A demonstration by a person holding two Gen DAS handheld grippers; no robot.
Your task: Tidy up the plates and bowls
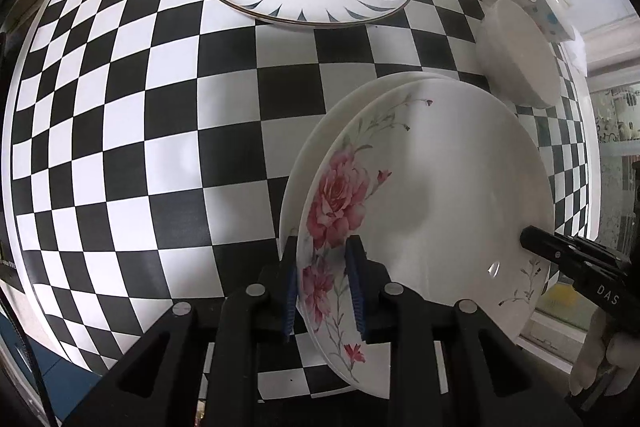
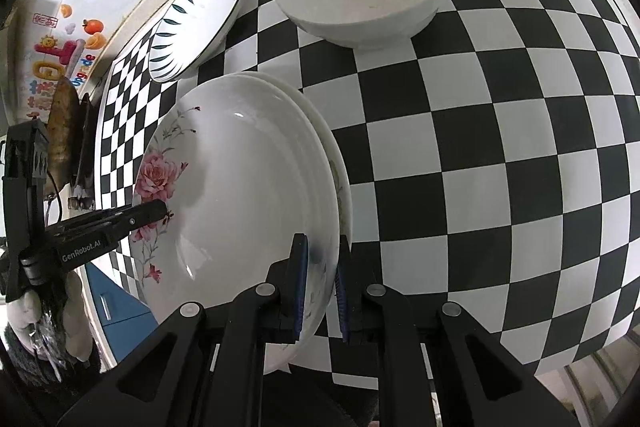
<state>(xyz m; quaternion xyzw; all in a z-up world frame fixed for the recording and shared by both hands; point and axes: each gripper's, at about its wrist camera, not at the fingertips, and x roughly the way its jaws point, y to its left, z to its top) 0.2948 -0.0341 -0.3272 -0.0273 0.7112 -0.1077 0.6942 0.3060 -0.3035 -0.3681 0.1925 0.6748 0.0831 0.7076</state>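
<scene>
The fingers point(image 1: 290, 291) of the left gripper point(image 1: 325, 291) are seen clenched on the rim of the white floral-printed ceramic plate point(image 1: 440, 195), which is stacked on a second white plate point(image 1: 316, 155) over the black-and-white chequered table point(image 1: 120, 147), the gripper pointed steeply down. In the right wrist view, the opposite rim is pinched by the right gripper point(image 2: 320, 291), likewise angled down. The plate is best kept level, both grips being eased off together once it is seated.

Both wrist cameras looked steeply down, close over the checkered table point(image 1: 120, 147). The left view sat at one rim of the floral plate point(image 1: 440, 187), the right view at the opposite rim. Both views shared that plate and the blue-leaf plate point(image 2: 196, 23).
</scene>
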